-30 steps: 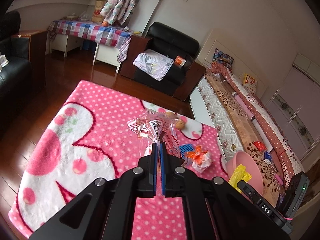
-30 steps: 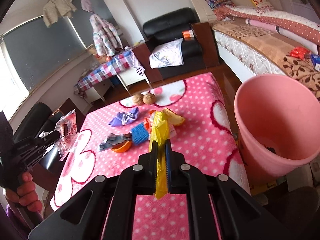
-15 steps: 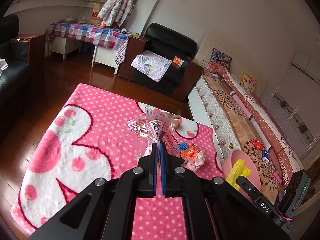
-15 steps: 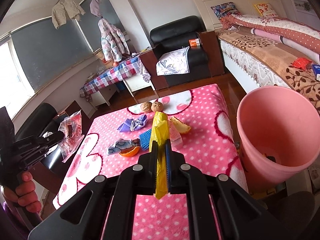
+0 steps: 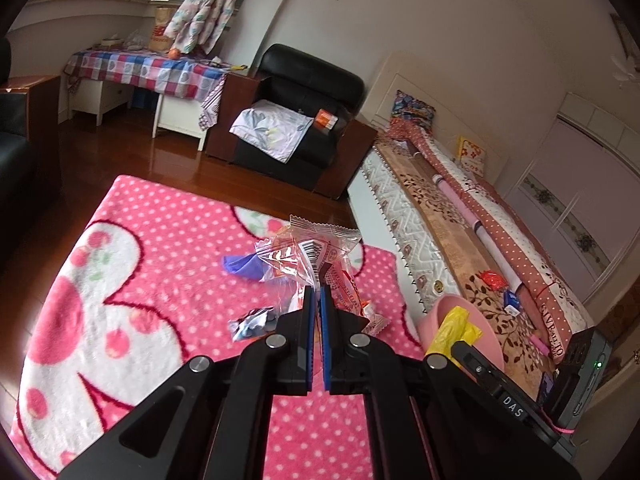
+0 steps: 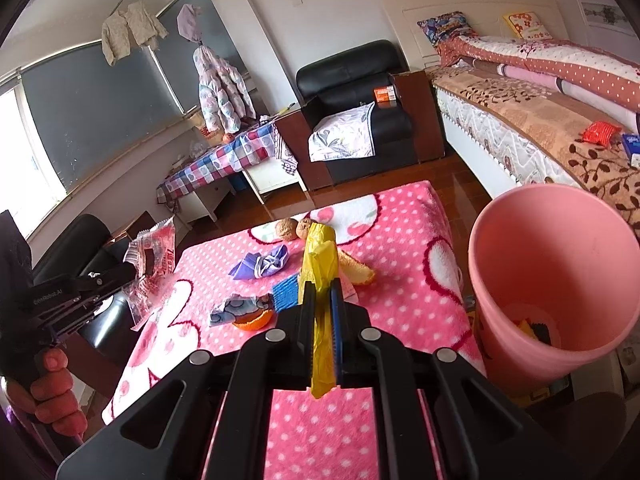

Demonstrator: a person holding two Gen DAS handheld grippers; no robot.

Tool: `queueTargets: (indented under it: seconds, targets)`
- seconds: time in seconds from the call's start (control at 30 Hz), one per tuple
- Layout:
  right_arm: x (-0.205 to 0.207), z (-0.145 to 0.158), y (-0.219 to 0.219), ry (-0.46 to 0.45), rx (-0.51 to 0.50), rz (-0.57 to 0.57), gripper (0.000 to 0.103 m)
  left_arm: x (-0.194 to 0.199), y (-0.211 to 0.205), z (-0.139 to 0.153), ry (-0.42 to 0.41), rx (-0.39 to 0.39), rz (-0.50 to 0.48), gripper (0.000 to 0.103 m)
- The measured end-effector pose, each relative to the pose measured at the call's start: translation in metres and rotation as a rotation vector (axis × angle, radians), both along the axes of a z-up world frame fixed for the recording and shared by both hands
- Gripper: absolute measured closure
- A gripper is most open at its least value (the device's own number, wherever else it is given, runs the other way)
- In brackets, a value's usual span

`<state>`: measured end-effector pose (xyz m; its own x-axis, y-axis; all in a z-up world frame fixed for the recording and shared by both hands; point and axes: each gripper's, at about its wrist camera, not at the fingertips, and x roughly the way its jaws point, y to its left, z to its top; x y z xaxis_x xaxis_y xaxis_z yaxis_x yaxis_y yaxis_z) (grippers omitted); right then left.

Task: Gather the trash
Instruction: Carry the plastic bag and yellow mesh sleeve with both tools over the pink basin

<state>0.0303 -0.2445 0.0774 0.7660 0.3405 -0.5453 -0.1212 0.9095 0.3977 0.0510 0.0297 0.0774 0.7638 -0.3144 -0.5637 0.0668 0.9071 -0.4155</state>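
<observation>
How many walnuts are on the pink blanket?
2. Both walnuts sit side by side at the blanket's far edge: one on the left, the other touching it, partly hidden behind the yellow wrapper. More could be hidden.

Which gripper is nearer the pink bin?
Right. The right gripper, shut on a yellow wrapper, is beside the pink bin; the left gripper, holding a clear wrapper, is across the table.
</observation>
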Motion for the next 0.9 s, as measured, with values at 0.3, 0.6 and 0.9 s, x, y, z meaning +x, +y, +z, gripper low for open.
queueTargets:
  seconds: [0.3,0.6,0.9]
  targets:
    - [-0.006,0.011,-0.036,-0.048,-0.051,-0.085,0.096,0.021,-0.04,0.004,-0.008,-0.028,-0.087,0.101]
    - [-0.007,0.007,-0.105,-0.051,-0.062,-0.242,0.095,0.041,-0.111,-0.003,0.004,-0.004,-0.216,0.101]
    - [-0.004,-0.009,-0.158,-0.025,-0.046,-0.343,0.095,0.059,-0.176,-0.007,0.014,0.013,-0.333,0.101]
